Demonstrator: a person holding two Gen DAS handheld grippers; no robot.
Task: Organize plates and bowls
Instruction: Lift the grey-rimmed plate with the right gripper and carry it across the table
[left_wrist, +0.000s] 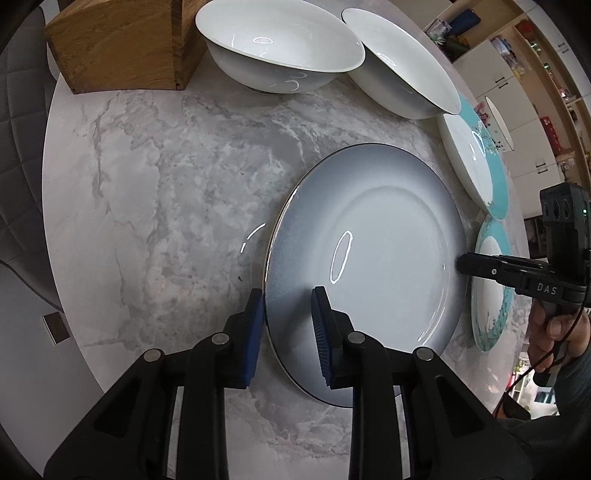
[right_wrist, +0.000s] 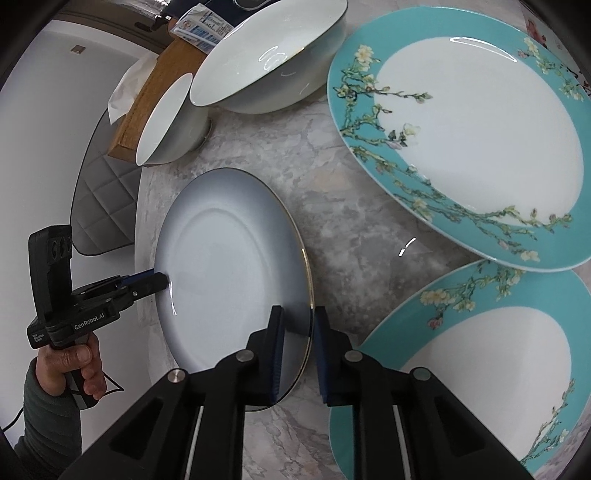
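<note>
Left wrist view: left tool (left_wrist: 287, 325) parted, blue pads straddling near rim of grey plate (left_wrist: 369, 258), not visibly pinching. Right wrist view: right tool (right_wrist: 298, 343) likewise parted astride opposite rim. Grey plate flat on marble surface (left_wrist: 166, 203). Beyond, two white bowls (left_wrist: 277, 48) beside wooden box (left_wrist: 122, 44). Two teal floral plates (right_wrist: 461, 140) just right, overlapping

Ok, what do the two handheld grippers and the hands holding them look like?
Both grippers, left gripper and right gripper, are black plastic with ribbed blue pads and silver pivot pins. The left one's side reads "GenRobot.AI", the right one's "DAS". Each has a black camera block on top and a thin cable. Bare left hand, grey-green ribbed sleeve; bare right hand, dark sleeve.
</note>
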